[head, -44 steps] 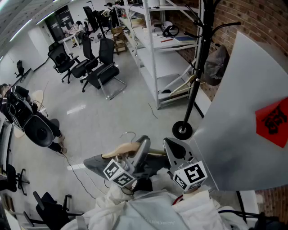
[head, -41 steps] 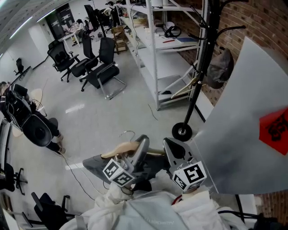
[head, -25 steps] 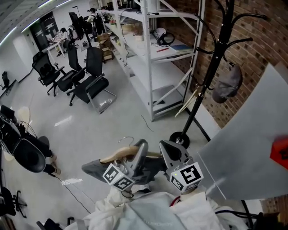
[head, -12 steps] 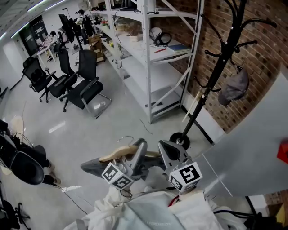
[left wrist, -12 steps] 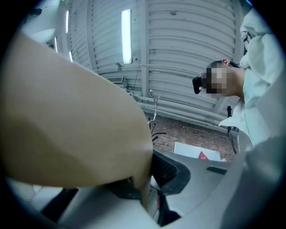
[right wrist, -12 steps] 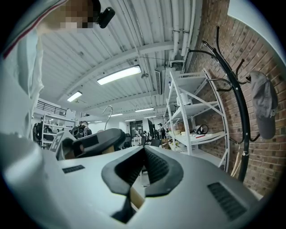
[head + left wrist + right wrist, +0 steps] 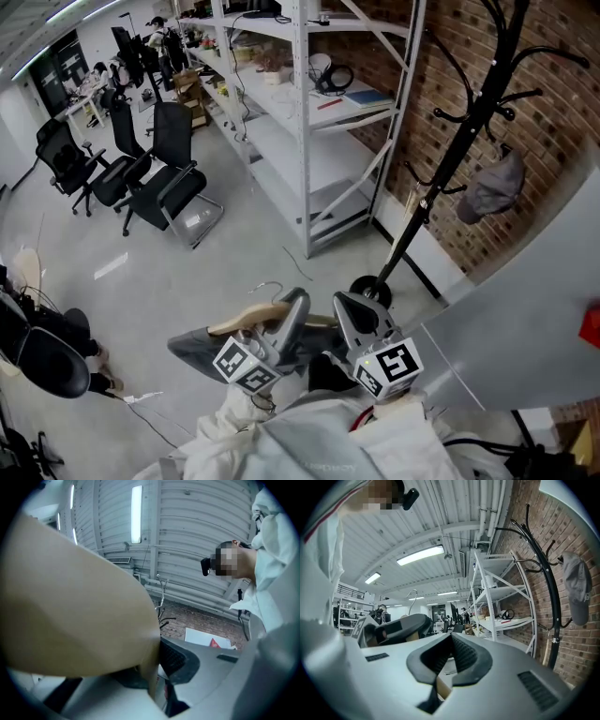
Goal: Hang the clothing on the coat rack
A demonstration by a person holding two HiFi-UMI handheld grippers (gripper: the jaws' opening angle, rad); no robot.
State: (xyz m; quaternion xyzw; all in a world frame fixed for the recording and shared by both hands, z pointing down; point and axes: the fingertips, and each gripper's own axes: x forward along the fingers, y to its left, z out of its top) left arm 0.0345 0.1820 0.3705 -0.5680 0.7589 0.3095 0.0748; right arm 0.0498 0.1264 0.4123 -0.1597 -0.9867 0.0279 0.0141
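Observation:
A wooden hanger with a metal hook carries a grey garment low in the head view. My left gripper is shut on the hanger's middle; in the left gripper view the wood fills the frame beside the jaws. My right gripper is shut on the hanger's right end, and a sliver of wood shows between its pads. The black coat rack stands ahead to the right by the brick wall, well apart from the hanger, with a grey cap on one hook. The right gripper view shows the rack and the cap.
A white shelving unit stands left of the rack along the wall. Black office chairs are farther left on the grey floor. A large grey board with a red patch juts in at the right. The rack's round base is just beyond my grippers.
The view has swung up and toward the coat rack, which now shows more fully and nearer. Both grippers keep the same hold on the hanger.

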